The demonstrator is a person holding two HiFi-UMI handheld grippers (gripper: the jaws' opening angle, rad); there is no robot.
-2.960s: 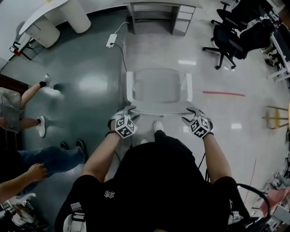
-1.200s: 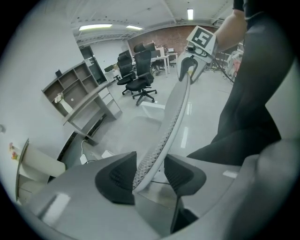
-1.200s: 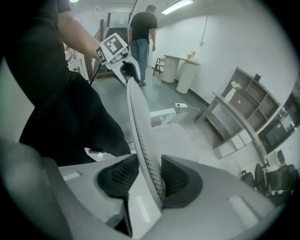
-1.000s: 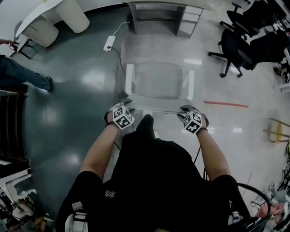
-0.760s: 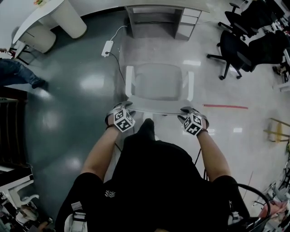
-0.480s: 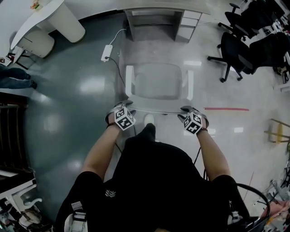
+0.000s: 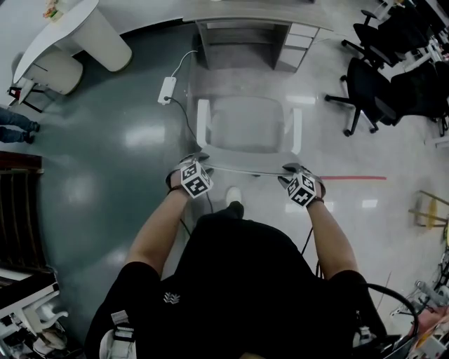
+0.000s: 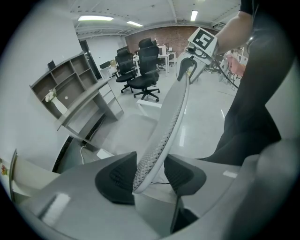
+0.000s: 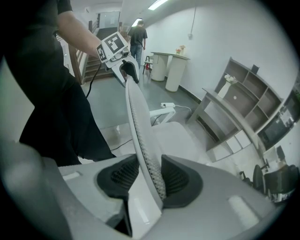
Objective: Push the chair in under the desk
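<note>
A pale grey mesh-back chair point(image 7: 249, 130) faces the grey desk point(image 7: 245, 12) at the top of the head view, its seat a short way from the desk's knee opening point(image 7: 242, 38). My left gripper point(image 7: 197, 170) clamps the left end of the backrest's top edge, my right gripper point(image 7: 297, 178) the right end. In the left gripper view the backrest rim point(image 8: 164, 126) runs between the dark pads point(image 8: 117, 178) of my left gripper point(image 8: 150, 176). The right gripper view shows the rim point(image 9: 140, 126) pinched the same way in my right gripper point(image 9: 149, 177).
A drawer unit point(image 7: 293, 43) flanks the desk opening. A power strip point(image 7: 167, 90) with its cable lies on the floor left of the chair. Black office chairs point(image 7: 375, 77) stand at right, a white curved counter point(image 7: 70, 31) at upper left, red tape point(image 7: 354, 177) on the floor.
Both grippers and the chair have moved forward together toward the desk, which now shows closer. The people at the left have dropped almost out of view.
</note>
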